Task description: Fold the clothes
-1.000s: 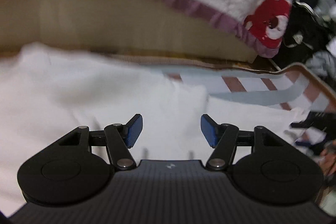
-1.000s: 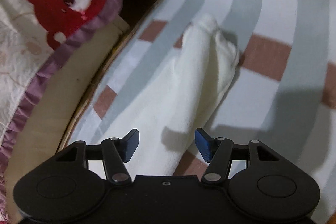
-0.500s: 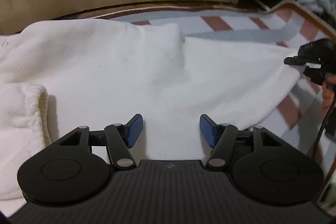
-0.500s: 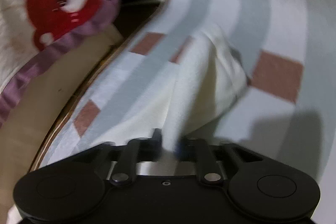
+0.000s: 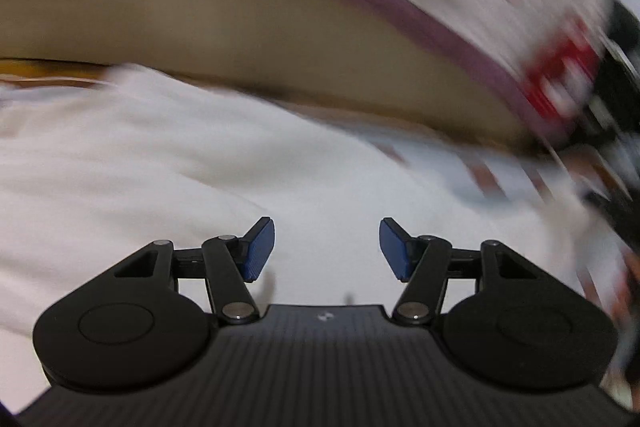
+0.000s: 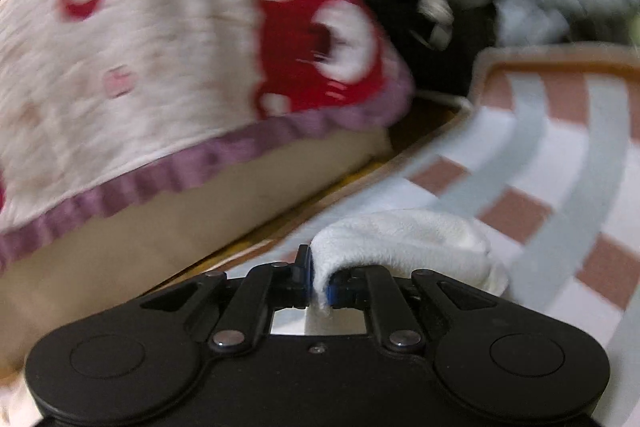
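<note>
Right hand-held gripper [image 6: 318, 285]: pinching a fold of the white garment [image 6: 404, 239].
Left hand-held gripper [image 5: 327, 247]: spread wide, above the white garment [image 5: 140, 187], holding nothing.

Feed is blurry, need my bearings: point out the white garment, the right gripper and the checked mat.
white garment [image 6: 404, 231]: right wrist view, on the bunched fold.
right gripper [image 6: 318, 281]: right wrist view, between fingertips shut on the cloth.
checked mat [image 6: 560, 155]: right wrist view, bare white square.

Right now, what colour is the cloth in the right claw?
White cloth, seen best in the right wrist view.
</note>
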`<state>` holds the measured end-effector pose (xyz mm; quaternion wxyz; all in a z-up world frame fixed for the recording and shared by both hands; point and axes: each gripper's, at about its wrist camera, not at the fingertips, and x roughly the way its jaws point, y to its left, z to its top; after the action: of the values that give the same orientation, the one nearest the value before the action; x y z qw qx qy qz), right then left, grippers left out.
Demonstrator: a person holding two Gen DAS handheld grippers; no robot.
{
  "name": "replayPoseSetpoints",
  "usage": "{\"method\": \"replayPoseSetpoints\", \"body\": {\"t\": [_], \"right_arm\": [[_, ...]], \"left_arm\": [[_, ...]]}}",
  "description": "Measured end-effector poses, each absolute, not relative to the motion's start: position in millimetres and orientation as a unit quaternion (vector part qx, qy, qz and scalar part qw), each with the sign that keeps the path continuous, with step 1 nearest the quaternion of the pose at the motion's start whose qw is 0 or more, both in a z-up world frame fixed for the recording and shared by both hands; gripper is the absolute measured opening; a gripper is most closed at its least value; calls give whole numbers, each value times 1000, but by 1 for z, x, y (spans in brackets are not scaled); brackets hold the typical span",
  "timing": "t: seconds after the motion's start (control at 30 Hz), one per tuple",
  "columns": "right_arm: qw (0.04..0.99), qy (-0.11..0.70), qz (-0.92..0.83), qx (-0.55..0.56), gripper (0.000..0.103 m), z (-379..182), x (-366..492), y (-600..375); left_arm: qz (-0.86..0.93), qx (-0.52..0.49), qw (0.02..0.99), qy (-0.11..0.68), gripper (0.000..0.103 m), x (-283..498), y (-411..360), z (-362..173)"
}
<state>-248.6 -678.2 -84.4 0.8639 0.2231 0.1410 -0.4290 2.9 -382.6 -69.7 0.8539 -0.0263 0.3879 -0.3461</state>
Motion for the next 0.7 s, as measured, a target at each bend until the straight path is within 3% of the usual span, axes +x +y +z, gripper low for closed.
{"method": "replayPoseSetpoints", "body": {"t": [0.3,0.37,0.4,0.43,0.57,0.7], "right_arm": [[975,83,-153,140,11,-20,-141,-531],[981,121,-45,147,21,-35,-109,-500],[976,166,0,145,44,-49,-91,-488],[967,216,30,130,49,-69,-74,-474],[935,347,31,64,48,-109,-68,-459],[929,370,-10,21,60,-101,-108,-487]], "left_arm": [[-227,-73,878,415,57,82,-287,-84],[-211,-83,878,423,57,87,-278,-90],[-204,-86,878,425,58,88,-273,-93],[-199,-89,877,428,58,89,-269,-96],[-214,-107,860,450,58,92,-264,-114],[-233,-116,850,458,59,93,-269,-129]]}}
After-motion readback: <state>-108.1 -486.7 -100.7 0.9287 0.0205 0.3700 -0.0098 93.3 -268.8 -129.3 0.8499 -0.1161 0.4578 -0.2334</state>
